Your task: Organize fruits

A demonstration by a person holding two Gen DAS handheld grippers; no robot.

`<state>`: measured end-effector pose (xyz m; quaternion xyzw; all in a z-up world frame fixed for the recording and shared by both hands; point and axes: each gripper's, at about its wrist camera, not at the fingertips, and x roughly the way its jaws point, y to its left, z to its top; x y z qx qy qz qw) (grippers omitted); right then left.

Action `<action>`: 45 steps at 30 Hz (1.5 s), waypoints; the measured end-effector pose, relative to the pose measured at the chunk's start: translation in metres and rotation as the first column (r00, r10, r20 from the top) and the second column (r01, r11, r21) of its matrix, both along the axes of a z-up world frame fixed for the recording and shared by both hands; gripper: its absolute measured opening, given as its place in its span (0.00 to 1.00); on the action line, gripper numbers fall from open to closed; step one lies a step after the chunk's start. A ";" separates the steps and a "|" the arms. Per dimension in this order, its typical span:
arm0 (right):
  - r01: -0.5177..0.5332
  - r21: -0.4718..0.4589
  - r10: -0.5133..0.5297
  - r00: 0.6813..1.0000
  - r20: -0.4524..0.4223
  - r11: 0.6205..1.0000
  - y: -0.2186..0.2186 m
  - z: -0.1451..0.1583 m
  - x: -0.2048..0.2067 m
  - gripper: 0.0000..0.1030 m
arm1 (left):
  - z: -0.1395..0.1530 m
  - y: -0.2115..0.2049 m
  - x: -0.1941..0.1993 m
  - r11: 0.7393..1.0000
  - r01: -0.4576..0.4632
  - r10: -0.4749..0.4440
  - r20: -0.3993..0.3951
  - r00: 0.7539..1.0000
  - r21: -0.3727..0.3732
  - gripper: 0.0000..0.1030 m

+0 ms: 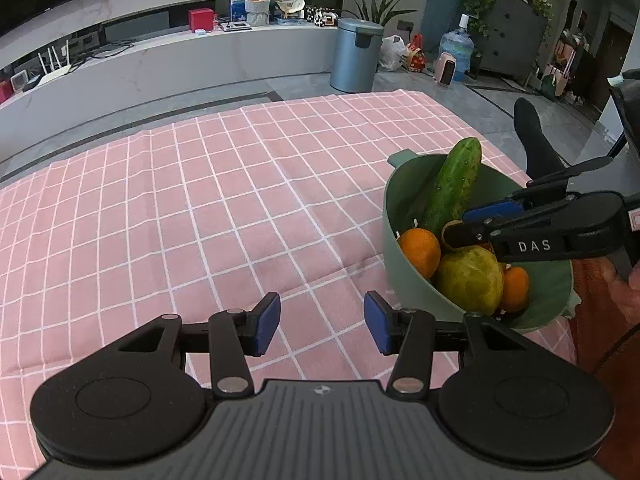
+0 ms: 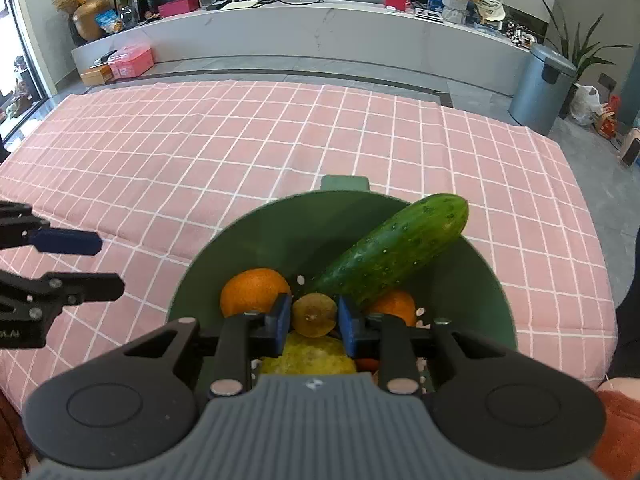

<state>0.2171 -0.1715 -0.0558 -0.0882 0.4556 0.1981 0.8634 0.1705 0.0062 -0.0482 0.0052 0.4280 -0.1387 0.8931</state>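
Observation:
A green bowl (image 1: pixel 404 276) (image 2: pixel 256 236) stands on the pink checked tablecloth. In it lie a cucumber (image 1: pixel 454 184) (image 2: pixel 394 248), two oranges (image 1: pixel 420 250) (image 2: pixel 252 290) and a yellow-green pear (image 1: pixel 470 278) (image 2: pixel 308 356). My right gripper (image 2: pixel 314 318) (image 1: pixel 460 226) is over the bowl, shut on a small brown kiwi (image 2: pixel 314 314). My left gripper (image 1: pixel 322 322) (image 2: pixel 108 266) is open and empty, low over the cloth to the left of the bowl.
The tablecloth (image 1: pixel 200 200) (image 2: pixel 280 132) spreads to the left and beyond the bowl. A grey bin (image 1: pixel 356 54) (image 2: pixel 540 84) stands on the floor past the table's far edge. A long white cabinet (image 2: pixel 320 36) runs behind.

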 end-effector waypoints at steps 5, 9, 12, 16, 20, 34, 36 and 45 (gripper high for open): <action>0.005 -0.001 -0.005 0.998 0.065 1.000 0.001 0.026 -0.016 0.42 | 0.020 -0.001 -0.019 1.000 -0.020 0.020 0.064 0.998 0.003 0.56; 0.010 0.015 -0.012 0.986 0.168 1.000 -0.001 0.056 -0.047 0.59 | 0.039 -0.003 -0.046 0.998 -0.061 0.060 0.168 0.984 0.003 0.65; 0.020 0.033 -0.028 0.965 0.259 0.999 -0.003 0.077 -0.078 0.72 | 0.053 -0.006 -0.069 0.995 -0.096 0.092 0.246 0.965 0.005 0.73; 0.027 0.074 -0.052 0.931 0.361 0.997 -0.008 0.094 -0.120 0.80 | 0.065 -0.012 -0.098 0.992 -0.126 0.113 0.322 0.940 0.019 0.86; 0.023 0.109 -0.069 0.894 0.443 0.994 -0.007 0.099 -0.163 0.83 | 0.070 -0.019 -0.123 0.981 -0.191 0.164 0.382 0.910 0.034 0.88; 0.062 0.152 -0.134 0.842 0.523 0.986 0.004 0.057 -0.229 0.90 | 0.041 -0.025 -0.149 0.951 -0.303 0.253 0.400 0.881 0.065 0.89; 0.076 0.151 -0.143 0.847 0.512 0.986 0.006 0.048 -0.229 0.90 | 0.036 -0.025 -0.149 0.949 -0.307 0.258 0.376 0.890 0.074 0.89; 0.077 0.132 -0.130 0.877 0.462 0.988 0.008 0.020 -0.222 0.91 | 0.017 -0.019 -0.150 0.939 -0.329 0.279 0.341 0.897 0.097 0.89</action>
